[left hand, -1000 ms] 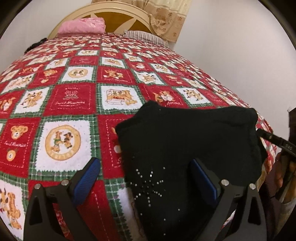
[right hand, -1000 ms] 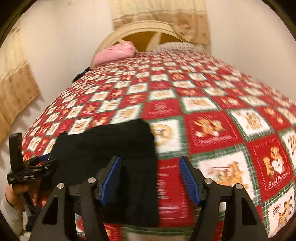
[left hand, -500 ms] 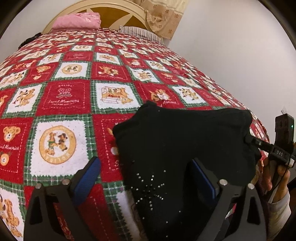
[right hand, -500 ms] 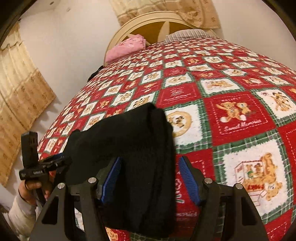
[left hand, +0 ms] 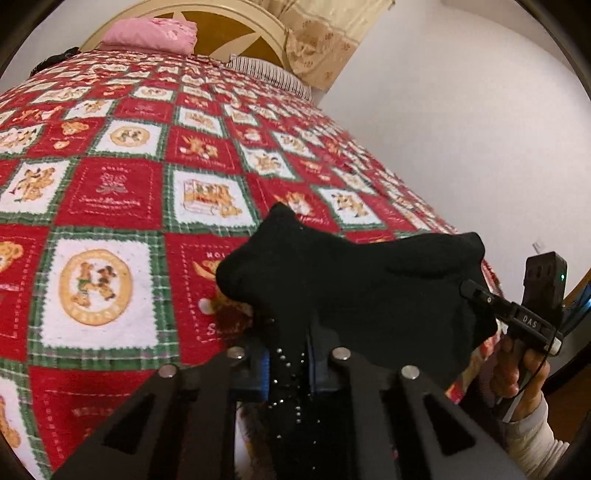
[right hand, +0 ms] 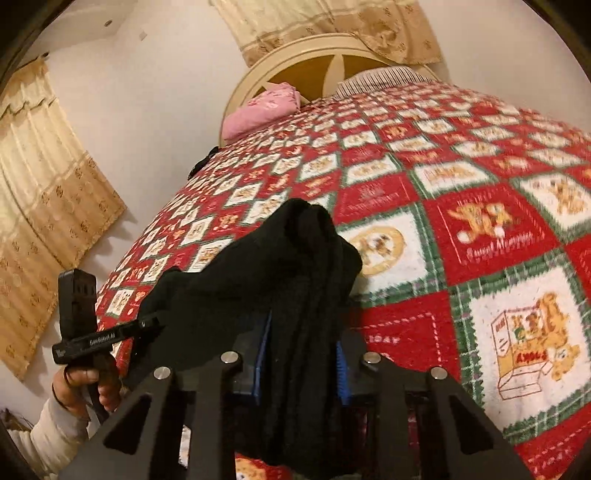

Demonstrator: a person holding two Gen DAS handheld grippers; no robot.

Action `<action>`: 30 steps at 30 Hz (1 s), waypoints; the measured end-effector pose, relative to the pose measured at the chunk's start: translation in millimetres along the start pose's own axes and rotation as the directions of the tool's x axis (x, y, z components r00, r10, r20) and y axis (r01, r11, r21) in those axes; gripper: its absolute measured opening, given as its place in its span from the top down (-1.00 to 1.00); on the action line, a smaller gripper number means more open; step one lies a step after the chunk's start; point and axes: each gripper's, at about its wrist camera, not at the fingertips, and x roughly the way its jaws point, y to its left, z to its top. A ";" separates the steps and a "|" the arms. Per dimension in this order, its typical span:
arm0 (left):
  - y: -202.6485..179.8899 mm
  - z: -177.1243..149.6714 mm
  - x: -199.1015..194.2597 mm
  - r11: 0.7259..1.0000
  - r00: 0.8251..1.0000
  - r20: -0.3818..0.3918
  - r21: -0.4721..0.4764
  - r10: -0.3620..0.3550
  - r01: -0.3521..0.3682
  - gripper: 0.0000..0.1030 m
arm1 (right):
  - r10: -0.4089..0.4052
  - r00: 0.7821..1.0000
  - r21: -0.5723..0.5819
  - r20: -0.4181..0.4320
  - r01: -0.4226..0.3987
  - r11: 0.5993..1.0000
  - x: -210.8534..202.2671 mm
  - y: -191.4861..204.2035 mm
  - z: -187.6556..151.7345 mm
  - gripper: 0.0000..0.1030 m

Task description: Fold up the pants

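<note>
The black pants (left hand: 354, 280) lie bunched near the foot edge of the bed, with small silver studs near my left gripper. My left gripper (left hand: 288, 365) is shut on the studded near edge of the pants. In the right wrist view the pants (right hand: 280, 273) are lifted in folds, and my right gripper (right hand: 301, 365) is shut on a thick fold of them. Each view shows the other gripper held in a hand: the right one (left hand: 532, 317) and the left one (right hand: 92, 332), both at the pants' edge.
A red, white and green bear-patterned blanket (left hand: 110, 206) covers the bed. A pink pillow (left hand: 151, 33) and a striped pillow (left hand: 269, 70) lie by the cream headboard (right hand: 317, 59). Beige curtains (right hand: 40, 206) hang at the left. A white wall (left hand: 461, 110) runs beside the bed.
Both grippers were open over the pants. They have moved in and closed on the fabric, and the pants now bunch up off the blanket.
</note>
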 end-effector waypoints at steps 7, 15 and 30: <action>22.2 8.1 -61.9 0.999 0.993 0.110 0.008 0.032 -0.033 0.74 | 0.066 0.997 -0.111 -0.029 -0.068 0.991 13.0 49.1 32.2 0.46; 101.7 20.4 -138.6 0.970 0.947 0.212 -0.083 0.240 -0.227 0.74 | 0.238 0.963 -0.217 -0.128 -0.262 0.941 114.8 144.5 73.1 0.46; 184.5 -12.4 -136.0 0.860 0.850 0.162 -0.203 0.502 -0.469 -0.23 | 0.261 0.925 -0.190 -0.276 -0.319 0.929 251.2 204.6 52.5 0.42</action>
